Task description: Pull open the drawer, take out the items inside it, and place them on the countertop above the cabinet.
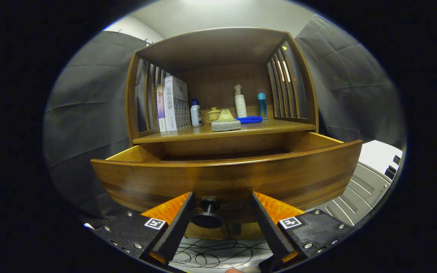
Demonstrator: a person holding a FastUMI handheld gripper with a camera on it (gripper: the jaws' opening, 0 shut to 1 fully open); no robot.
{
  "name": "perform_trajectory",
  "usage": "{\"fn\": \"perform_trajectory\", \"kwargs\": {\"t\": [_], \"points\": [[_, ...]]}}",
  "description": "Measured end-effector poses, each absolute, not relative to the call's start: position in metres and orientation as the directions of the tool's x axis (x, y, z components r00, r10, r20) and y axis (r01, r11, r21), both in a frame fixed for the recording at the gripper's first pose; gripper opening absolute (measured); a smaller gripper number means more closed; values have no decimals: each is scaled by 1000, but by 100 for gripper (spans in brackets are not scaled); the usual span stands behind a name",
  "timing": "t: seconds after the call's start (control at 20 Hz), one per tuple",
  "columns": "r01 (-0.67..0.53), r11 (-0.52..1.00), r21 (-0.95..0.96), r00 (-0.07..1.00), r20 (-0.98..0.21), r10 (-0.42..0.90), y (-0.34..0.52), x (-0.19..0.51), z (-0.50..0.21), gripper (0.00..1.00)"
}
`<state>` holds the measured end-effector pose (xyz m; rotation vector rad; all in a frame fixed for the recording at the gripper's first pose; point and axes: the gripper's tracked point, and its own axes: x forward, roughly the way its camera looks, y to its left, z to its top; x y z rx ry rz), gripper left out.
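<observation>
While the drawer (226, 178) stood pulled out, I held my gripper (221, 212) spread wide around its knob (208, 214), untouched.

Carrier: brown wooden cabinet (218, 49) with slatted sides, its countertop (271, 127) above a pulled-out wooden drawer (226, 178).
Left end of countertop: upright books (173, 104), a white one and a thinner purple-spined one, against the left slats.
Beside the books: small white bottle with a blue cap (195, 113).
Centre front: grey-and-yellow sponge block (225, 121), with a small yellowish lidded pot (213, 113) just behind it.
Centre rear: white pump bottle (240, 102).
Right of centre: flat blue cloth (249, 119).
Right end: slim blue bottle (262, 105) near the right slats.
</observation>
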<state>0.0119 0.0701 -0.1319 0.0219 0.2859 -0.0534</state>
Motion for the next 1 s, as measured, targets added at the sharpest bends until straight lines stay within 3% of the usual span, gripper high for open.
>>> {"fn": "perform_trajectory", "kwargs": {"t": [1.0], "points": [[106,994,4,957,-274,-101,64,88,-135,92]]}}
